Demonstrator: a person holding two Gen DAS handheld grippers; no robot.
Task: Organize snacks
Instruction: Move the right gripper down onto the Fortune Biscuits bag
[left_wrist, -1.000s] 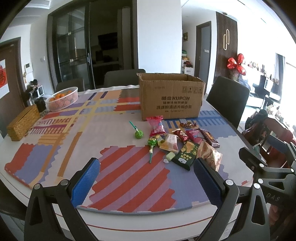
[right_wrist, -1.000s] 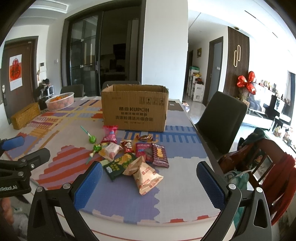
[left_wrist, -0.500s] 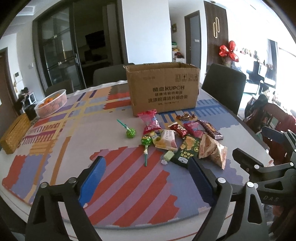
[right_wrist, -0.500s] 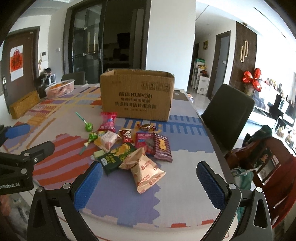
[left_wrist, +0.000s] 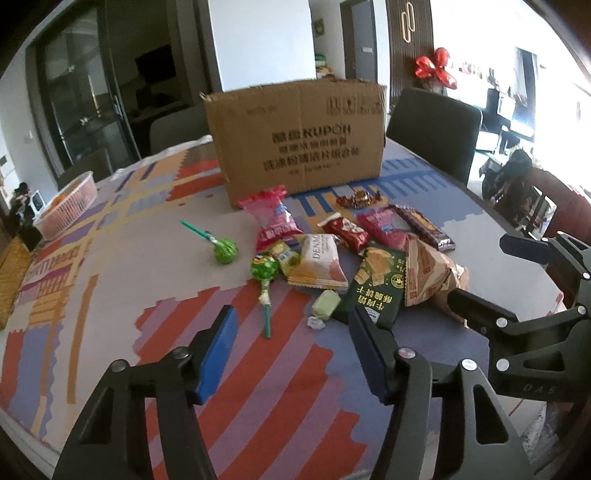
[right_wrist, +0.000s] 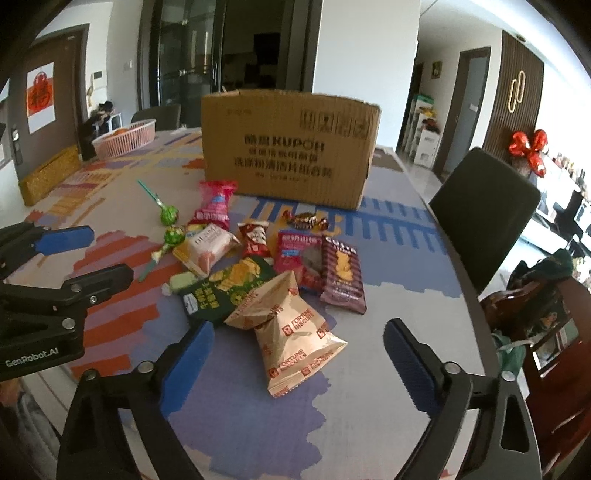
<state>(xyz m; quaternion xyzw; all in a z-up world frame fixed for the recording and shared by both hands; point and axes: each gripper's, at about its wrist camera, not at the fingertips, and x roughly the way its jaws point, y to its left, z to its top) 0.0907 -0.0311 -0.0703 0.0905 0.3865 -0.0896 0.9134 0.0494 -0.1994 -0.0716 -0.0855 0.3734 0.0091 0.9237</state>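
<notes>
Left gripper: low centre of the left wrist view, blue pads partly apart with nothing between them; jaws have just been closing. It hangs over the striped mat just short of the snack pile. In the right wrist view it shows at the left edge.
Right gripper: bottom of the right wrist view, jaws wide and holding nothing, though they have just been closing a little. The lower end of the fortune biscuit bag lies on the table in the gap between the pads, untouched. In the left wrist view it shows at the right edge.
Snack pile: middle of both views, lying on the table in front of the box.
Fortune biscuit bag: nearest packet in the right wrist view, tan with red print, overlapping the dark green packet.
Dark green packet, left wrist view: centre right, its near corner just beside the left gripper's right pad.
Lollipops: two green ones at the pile's left, one apart from the rest, the other touching the packets.
Pale green candy: just left of the dark green packet.
Cardboard box: upper centre, upright behind the pile, top open.
Table mat: coloured blocks and stripes, covers the tabletop.
Pink basket: upper left, well apart from the snacks.
</notes>
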